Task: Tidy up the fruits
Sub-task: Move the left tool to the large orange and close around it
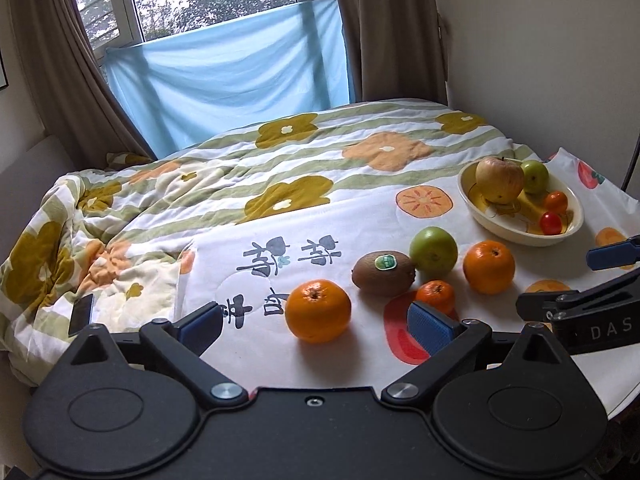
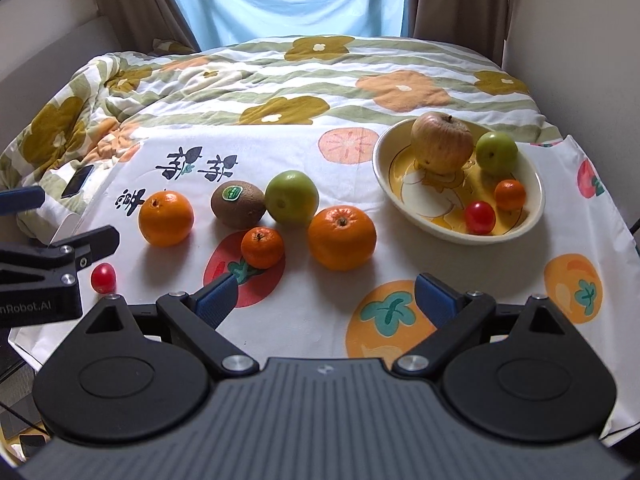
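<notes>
A cream bowl (image 2: 532,222) at the right holds a red-yellow apple (image 2: 442,142), a small green apple (image 2: 496,152), a small orange (image 2: 510,194) and a cherry tomato (image 2: 479,217). Loose on the cloth lie two large oranges (image 2: 166,218) (image 2: 342,238), a kiwi (image 2: 238,204), a green apple (image 2: 292,197), a small mandarin (image 2: 262,247) and a cherry tomato (image 2: 103,278). My left gripper (image 1: 316,324) is open, with the left orange (image 1: 318,310) between its fingers' line. My right gripper (image 2: 328,300) is open and empty, just short of the right orange.
The fruit lies on a white fruit-print cloth (image 2: 460,264) over a flowered quilt (image 2: 280,76). A dark phone (image 2: 78,180) lies on the quilt at the left. Curtains, a blue sheet and a window stand behind the bed.
</notes>
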The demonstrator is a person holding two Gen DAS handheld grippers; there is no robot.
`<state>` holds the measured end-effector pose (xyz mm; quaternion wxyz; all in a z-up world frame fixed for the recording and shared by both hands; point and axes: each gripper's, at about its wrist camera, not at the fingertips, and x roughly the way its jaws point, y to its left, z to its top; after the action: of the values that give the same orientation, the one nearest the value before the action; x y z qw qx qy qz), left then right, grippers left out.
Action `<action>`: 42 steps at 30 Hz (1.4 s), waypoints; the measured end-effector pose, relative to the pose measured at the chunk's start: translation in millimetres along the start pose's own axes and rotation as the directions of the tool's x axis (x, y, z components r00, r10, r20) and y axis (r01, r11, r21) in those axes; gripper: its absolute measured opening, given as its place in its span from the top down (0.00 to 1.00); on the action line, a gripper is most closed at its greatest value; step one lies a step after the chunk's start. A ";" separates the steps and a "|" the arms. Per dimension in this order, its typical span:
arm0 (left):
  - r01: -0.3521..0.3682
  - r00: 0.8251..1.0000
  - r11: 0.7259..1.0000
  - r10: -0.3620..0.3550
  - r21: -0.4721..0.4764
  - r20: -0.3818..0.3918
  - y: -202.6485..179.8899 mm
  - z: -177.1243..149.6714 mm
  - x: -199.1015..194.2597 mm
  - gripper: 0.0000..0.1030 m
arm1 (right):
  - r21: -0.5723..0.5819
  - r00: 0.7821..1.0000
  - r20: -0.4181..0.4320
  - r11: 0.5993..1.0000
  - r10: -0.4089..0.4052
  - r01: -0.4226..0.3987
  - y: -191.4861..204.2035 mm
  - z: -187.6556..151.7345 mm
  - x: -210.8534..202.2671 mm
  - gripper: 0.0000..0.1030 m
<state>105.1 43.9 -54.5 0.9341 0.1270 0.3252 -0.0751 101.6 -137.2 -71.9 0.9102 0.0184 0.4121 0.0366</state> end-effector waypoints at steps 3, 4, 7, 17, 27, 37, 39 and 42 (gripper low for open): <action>0.034 0.999 0.999 -0.033 0.024 -0.016 12.9 -0.1 19.2 0.03 | -0.006 1.000 -0.030 1.000 0.005 -0.005 14.4 -4.0 11.6 0.00; 0.043 0.999 0.999 -0.042 0.029 -0.030 17.2 -0.1 28.0 0.03 | -0.011 0.999 -0.035 1.000 0.007 -0.007 19.7 -5.0 15.1 0.00; 0.064 0.997 0.997 -0.062 0.051 -0.042 23.6 -1.8 45.2 0.04 | -0.018 0.999 -0.039 1.000 0.007 -0.008 32.0 -6.9 23.9 0.00; 0.146 0.983 0.987 -0.136 0.070 -0.125 21.9 -10.0 95.1 0.13 | 0.010 0.998 -0.059 1.000 -0.007 0.007 43.5 -11.7 49.3 0.00; 0.205 0.966 0.977 -0.191 0.065 -0.171 19.3 -11.2 121.8 0.35 | 0.067 0.997 -0.076 0.998 -0.015 0.020 35.1 -13.1 65.5 0.00; 0.197 0.970 0.976 -0.181 0.090 -0.164 18.7 -14.2 116.8 0.36 | 0.039 0.997 -0.076 0.999 -0.010 0.013 40.5 -11.9 74.7 0.09; 0.194 0.970 0.977 -0.178 0.084 -0.168 21.3 -15.5 115.9 0.36 | 0.030 0.998 -0.069 0.999 -0.008 0.011 42.2 -9.9 76.4 0.10; 0.185 0.971 0.980 -0.169 0.080 -0.171 25.2 -17.2 114.1 0.36 | 0.017 0.998 -0.060 1.000 -0.001 0.002 45.1 -5.1 79.7 0.15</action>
<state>189.3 66.4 -134.3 0.8867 0.1475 0.4068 -0.1628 147.8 -85.7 -132.0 0.8973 0.0248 0.4395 0.0328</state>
